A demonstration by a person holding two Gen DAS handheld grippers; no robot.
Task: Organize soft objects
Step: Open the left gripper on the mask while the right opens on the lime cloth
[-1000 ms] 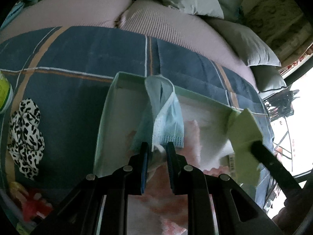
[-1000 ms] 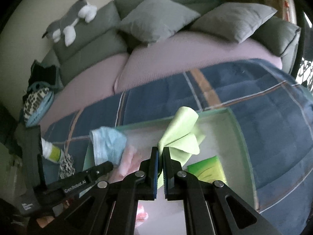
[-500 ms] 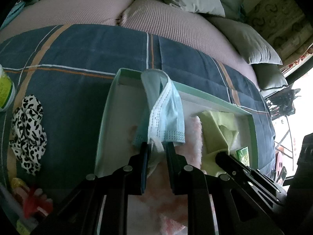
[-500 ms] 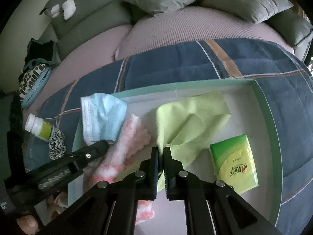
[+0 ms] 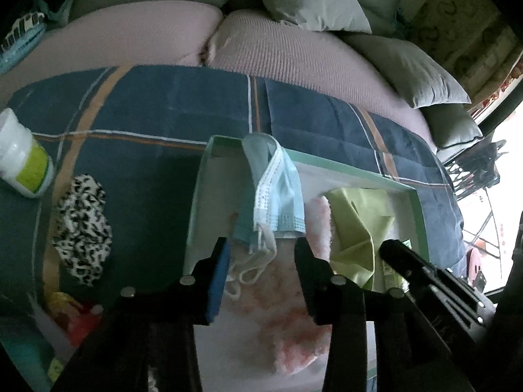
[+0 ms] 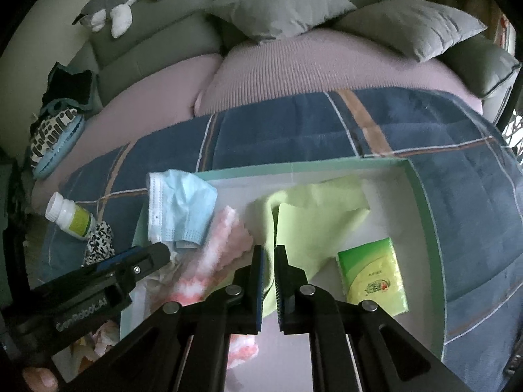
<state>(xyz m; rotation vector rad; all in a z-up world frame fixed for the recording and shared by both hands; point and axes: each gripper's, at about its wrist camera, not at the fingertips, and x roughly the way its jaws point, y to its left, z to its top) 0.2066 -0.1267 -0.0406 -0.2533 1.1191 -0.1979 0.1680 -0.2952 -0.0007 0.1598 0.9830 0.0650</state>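
Grey sofa cushions (image 6: 281, 3) and a mauve seat rise behind a blue plaid blanket (image 6: 294, 130), and on that blanket sits the shallow green-rimmed tray (image 6: 425, 202) we are filling.

Our left tongs (image 5: 260, 261) are opening: the face mask (image 5: 278, 189) hangs between the two fingers with its ear loops trailing by the left pad, and the pads no longer press on it. The mask droops over the tray's far-left corner, above the pink fluffy cloth (image 5: 287, 320) lying on the tray floor.

Our right tongs (image 6: 268, 277) are pressed nearly together, pinching the near edge of the lime-green cloth (image 6: 313, 215), which is spread across the middle of the tray, just right of the pink cloth. A green tissue pack (image 6: 372, 271) lies flat in the tray beside it, on the right.

Outside the tray, on the blanket to the left, we see a white bottle (image 5: 23, 160) with a yellow-green label lying on its side and a black-and-white spotted scrunchie (image 5: 81, 228) near it.
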